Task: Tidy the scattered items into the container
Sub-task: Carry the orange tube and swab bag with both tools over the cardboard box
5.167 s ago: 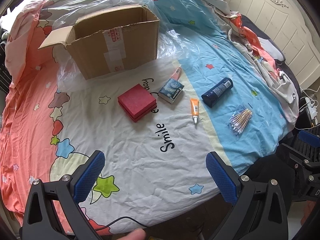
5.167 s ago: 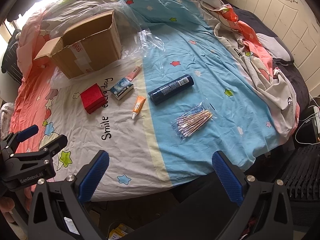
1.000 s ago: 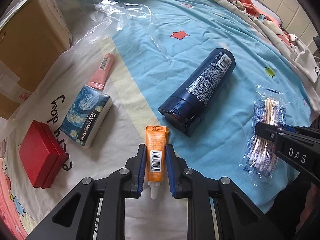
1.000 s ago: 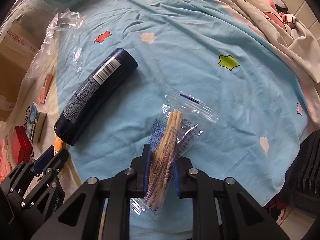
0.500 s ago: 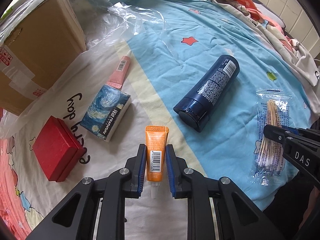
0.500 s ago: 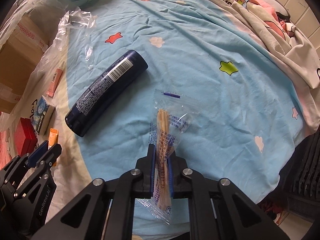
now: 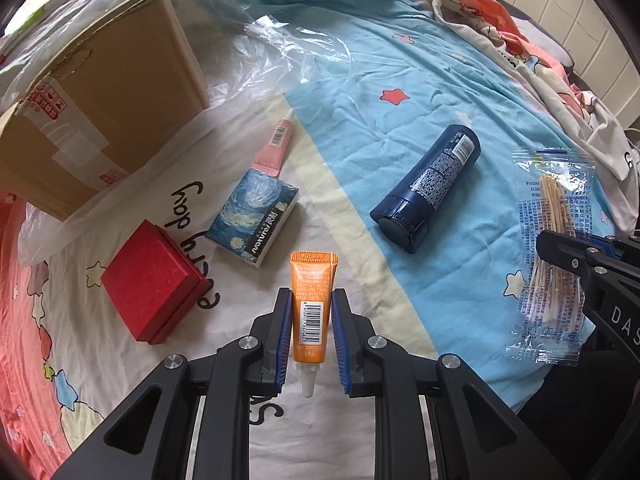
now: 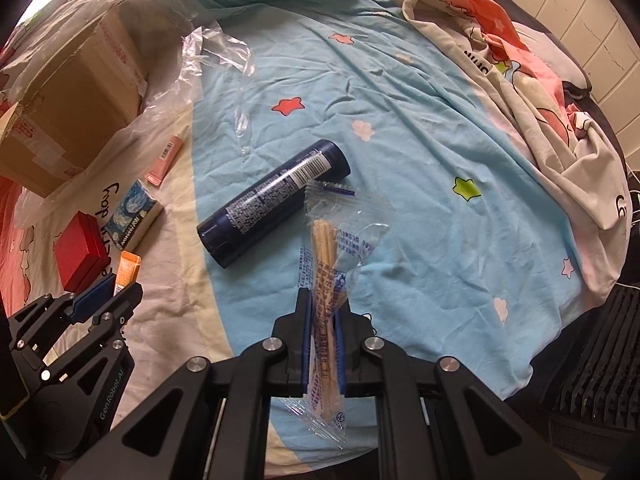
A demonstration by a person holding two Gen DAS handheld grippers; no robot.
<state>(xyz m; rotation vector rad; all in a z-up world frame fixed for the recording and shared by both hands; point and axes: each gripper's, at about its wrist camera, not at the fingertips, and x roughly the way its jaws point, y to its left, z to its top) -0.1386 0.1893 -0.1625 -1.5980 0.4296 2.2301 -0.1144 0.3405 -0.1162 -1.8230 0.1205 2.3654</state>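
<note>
now the orange tube (image 7: 312, 307) sits clamped between the pads of the left gripper (image 7: 311, 336), nozzle toward the camera, and it has come up off the sheet since a second ago, when it lay flat on the cream stripe. the right gripper (image 8: 322, 338) has just been closing and is pinched tight on the bag of cotton swabs (image 8: 329, 280), which also hangs clear of the blue sheet where before it was lying on it. both picks look done, so the next stage is likely the carry to the cardboard box (image 7: 96, 108), which stands at the far left on a clear plastic sheet (image 7: 256, 48). left on the bed (image 8: 420, 152) are the dark blue bottle (image 7: 430, 186), the starry-print pack (image 7: 254, 220), the pink tube (image 7: 274, 148) and the red box (image 7: 154, 280), all well short of the box. the swab bag is limp and could slip or snag on the box edge.
</note>
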